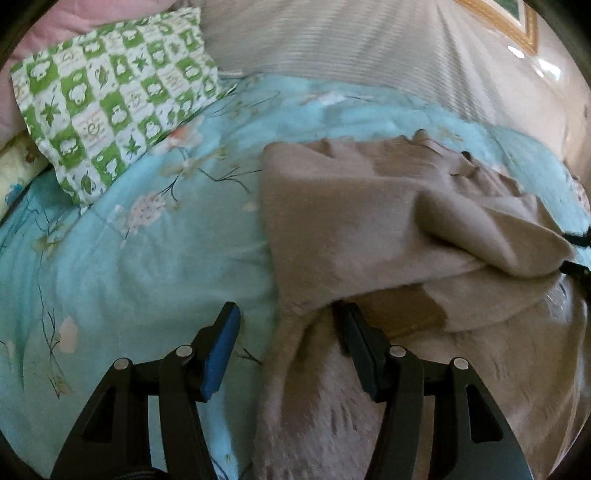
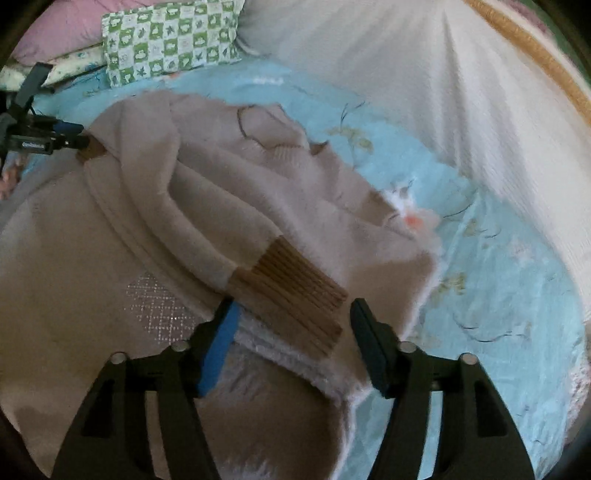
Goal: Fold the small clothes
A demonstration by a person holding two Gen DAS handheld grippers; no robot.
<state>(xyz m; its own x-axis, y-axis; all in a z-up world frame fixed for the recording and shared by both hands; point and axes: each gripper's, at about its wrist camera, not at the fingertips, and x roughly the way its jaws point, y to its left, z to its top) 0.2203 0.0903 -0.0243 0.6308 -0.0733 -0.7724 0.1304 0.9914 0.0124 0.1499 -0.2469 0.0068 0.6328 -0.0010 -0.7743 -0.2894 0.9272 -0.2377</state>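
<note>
A fuzzy beige sweater [image 1: 369, 221] lies on a light blue floral bedspread [image 1: 129, 240], with both sleeves folded across its body. My left gripper [image 1: 286, 314] is open, its jaws astride the sweater's left edge near a brown ribbed cuff [image 1: 413, 310]. My right gripper [image 2: 291, 314] is open just in front of the other brown ribbed cuff [image 2: 295, 288] on the sweater [image 2: 110, 258]. The left gripper [image 2: 79, 138] shows at the far left of the right wrist view, by a cuff. The right gripper's tips [image 1: 576, 254] show at the right edge of the left wrist view.
A green and white checked pillow [image 1: 110, 99] sits at the head of the bed, also in the right wrist view [image 2: 170, 40], with a pink pillow [image 2: 62, 33] behind it. A white ribbed cover [image 2: 424, 92] lies along the far side of the bedspread [image 2: 498, 277].
</note>
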